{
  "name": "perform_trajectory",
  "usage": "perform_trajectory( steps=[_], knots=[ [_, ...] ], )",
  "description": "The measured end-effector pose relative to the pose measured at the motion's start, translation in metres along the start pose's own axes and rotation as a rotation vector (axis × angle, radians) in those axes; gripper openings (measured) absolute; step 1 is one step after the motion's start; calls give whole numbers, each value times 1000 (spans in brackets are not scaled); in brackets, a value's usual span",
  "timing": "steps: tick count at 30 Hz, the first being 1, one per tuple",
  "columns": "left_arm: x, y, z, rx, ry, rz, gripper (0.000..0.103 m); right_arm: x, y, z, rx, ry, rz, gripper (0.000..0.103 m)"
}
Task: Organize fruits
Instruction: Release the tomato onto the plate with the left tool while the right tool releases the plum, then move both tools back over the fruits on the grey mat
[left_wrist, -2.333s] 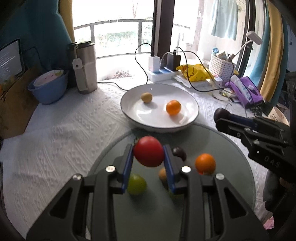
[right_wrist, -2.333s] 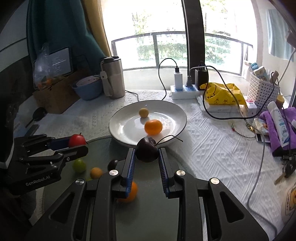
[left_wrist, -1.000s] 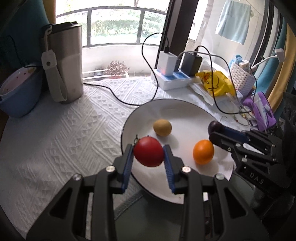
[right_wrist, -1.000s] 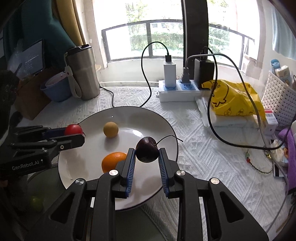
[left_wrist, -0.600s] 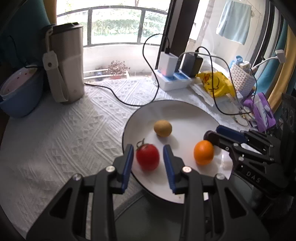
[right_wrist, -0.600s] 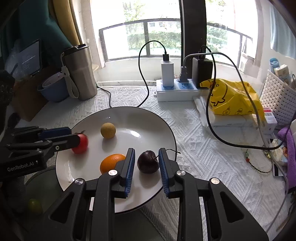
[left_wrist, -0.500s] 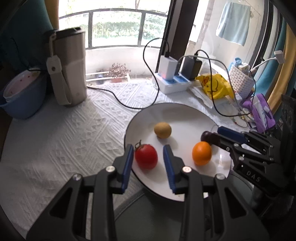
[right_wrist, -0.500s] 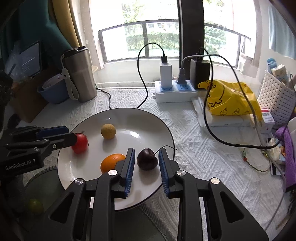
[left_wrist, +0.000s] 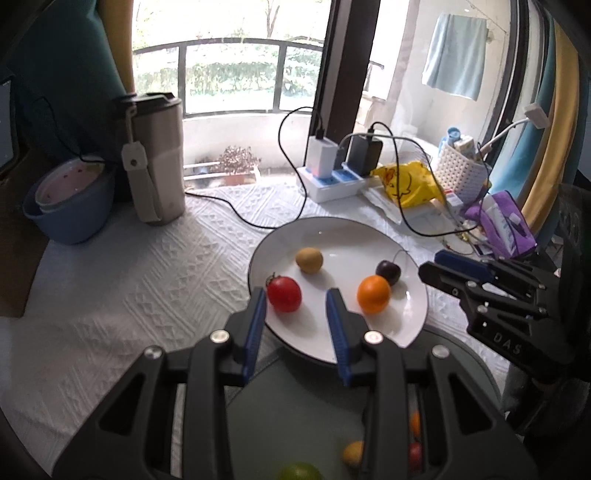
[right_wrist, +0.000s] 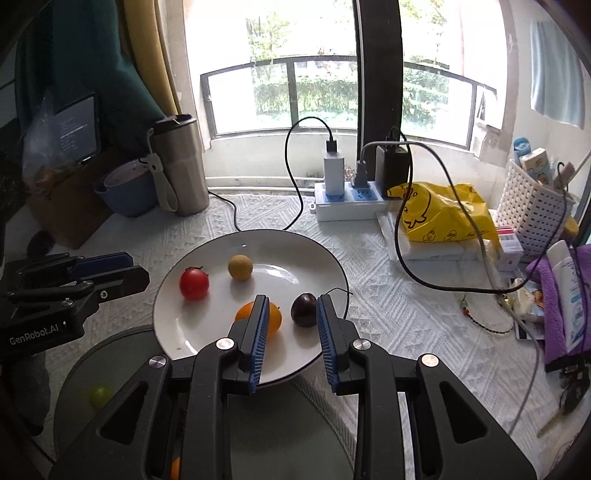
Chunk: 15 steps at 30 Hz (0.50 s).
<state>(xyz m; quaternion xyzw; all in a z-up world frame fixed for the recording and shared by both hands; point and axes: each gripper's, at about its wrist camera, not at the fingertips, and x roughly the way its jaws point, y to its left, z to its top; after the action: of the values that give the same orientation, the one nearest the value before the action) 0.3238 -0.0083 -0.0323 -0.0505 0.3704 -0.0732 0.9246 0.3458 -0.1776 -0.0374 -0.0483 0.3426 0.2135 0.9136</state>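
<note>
On the white plate (left_wrist: 347, 236) lie a red tomato (left_wrist: 283, 293), a dark cherry (left_wrist: 388, 272), an orange (left_wrist: 373, 294) and a tan round fruit (left_wrist: 309, 260). My left gripper (left_wrist: 295, 295) hovers over the plate's near rim. Its jaws are opening, and the tomato rests on the plate beyond the tips, untouched. In the right wrist view the cherry (right_wrist: 303, 309) lies free on the plate (right_wrist: 280, 243) beyond my right gripper (right_wrist: 290, 301), whose pads stand a narrow gap apart and hold nothing. The orange (right_wrist: 275, 314) is half hidden behind its left finger.
A dark round tray (left_wrist: 295, 406) below the grippers holds a green fruit (left_wrist: 299, 470) and a few small ones. A steel tumbler (left_wrist: 155, 158) and a blue bowl (left_wrist: 70, 206) stand at the back left. A power strip (left_wrist: 328, 181) with cables, a yellow bag (right_wrist: 443, 210) and a white basket (right_wrist: 532, 210) are at the back right.
Both grippers carried fruit from the tray to the plate. The tomato and the cherry dropped out of the jaws onto it. Both grippers have since drawn back and up.
</note>
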Motion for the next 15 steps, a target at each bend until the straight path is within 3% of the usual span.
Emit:
perform_trajectory(
  steps=[3,15],
  knots=[
    [-10,-2,-3,1,-11,-5,44,-10,2,-3,1,-10,-3,28],
    [-40,-11,-24,10,-30,4,44,-45,12,-19,0,-34,-4,28]
  ],
)
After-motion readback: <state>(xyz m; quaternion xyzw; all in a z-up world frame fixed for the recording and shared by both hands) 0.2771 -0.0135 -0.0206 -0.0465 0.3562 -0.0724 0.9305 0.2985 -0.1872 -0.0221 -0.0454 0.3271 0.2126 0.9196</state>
